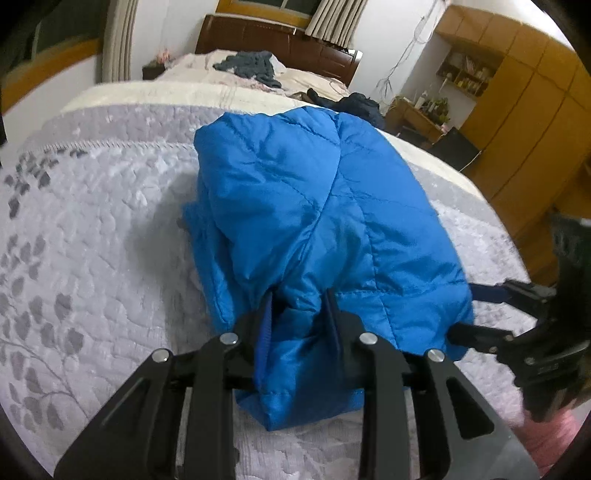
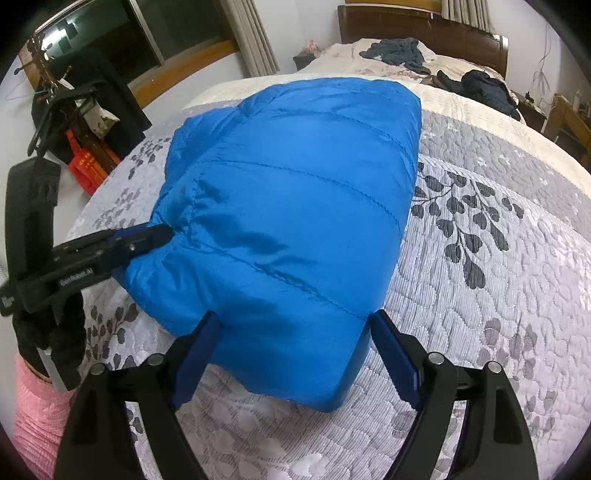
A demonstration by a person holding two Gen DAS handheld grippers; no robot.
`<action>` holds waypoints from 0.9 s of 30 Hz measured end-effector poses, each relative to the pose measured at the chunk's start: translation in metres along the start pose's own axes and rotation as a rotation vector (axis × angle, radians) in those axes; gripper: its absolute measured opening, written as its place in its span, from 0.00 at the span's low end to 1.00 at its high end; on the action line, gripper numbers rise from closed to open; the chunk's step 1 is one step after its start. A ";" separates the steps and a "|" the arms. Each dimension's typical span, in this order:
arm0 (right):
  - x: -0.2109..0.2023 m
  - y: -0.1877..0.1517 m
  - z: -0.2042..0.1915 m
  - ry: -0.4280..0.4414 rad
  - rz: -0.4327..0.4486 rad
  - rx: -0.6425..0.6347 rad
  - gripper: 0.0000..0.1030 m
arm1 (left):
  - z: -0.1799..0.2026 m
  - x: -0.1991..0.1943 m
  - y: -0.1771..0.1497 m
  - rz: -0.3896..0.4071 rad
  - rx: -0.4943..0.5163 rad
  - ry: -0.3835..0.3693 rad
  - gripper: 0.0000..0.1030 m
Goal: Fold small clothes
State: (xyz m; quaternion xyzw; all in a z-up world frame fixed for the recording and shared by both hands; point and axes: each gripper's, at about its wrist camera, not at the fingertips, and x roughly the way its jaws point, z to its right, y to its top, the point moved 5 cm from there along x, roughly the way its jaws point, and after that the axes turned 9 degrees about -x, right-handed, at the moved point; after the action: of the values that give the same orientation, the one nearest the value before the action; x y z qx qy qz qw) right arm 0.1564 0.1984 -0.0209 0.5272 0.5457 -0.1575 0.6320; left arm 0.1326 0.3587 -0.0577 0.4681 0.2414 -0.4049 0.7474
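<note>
A puffy blue jacket (image 1: 314, 206) lies folded into a thick bundle on the grey leaf-patterned bedspread (image 1: 92, 221). My left gripper (image 1: 298, 304) is shut on a bunched fold at the jacket's near edge, with blue fabric squeezed between its fingers. In the right wrist view the left gripper (image 2: 159, 234) pinches gathered fabric on the jacket's (image 2: 295, 206) left side. My right gripper (image 2: 295, 323) stands open, its blue-padded fingers (image 2: 199, 350) wide apart on either side of the jacket's near edge. In the left wrist view the right gripper (image 1: 476, 314) sits at the bundle's right corner.
Dark clothes (image 2: 484, 90) and a grey garment (image 2: 399, 51) lie further up the bed near the wooden headboard (image 2: 424, 29). A red bag (image 2: 86, 166) and dark hanging items stand off the bed's left side. A wooden wardrobe (image 1: 528, 122) is at right. A pink sleeve (image 2: 37, 413) shows.
</note>
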 end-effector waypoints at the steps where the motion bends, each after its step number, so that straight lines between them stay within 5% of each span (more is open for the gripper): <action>1: -0.001 0.001 0.001 0.010 0.002 0.003 0.81 | -0.001 -0.002 0.002 -0.008 -0.019 -0.028 0.30; 8: -0.024 0.016 0.025 0.096 0.064 0.060 0.82 | 0.000 -0.019 0.028 -0.051 -0.102 -0.210 0.55; 14: -0.022 0.025 0.048 0.146 0.060 0.112 0.83 | 0.009 -0.034 0.052 0.025 -0.072 -0.175 0.72; 19: -0.016 0.030 0.056 0.177 0.061 0.129 0.84 | -0.002 -0.020 0.058 -0.017 -0.065 -0.097 0.74; 27: -0.004 0.040 0.062 0.243 0.061 0.160 0.85 | -0.018 0.008 0.062 -0.092 -0.074 -0.122 0.75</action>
State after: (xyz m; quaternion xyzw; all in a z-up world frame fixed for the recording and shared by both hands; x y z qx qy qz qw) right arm 0.2182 0.1611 -0.0073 0.6071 0.5879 -0.1162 0.5218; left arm 0.1891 0.3862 -0.0404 0.4033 0.2315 -0.4572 0.7581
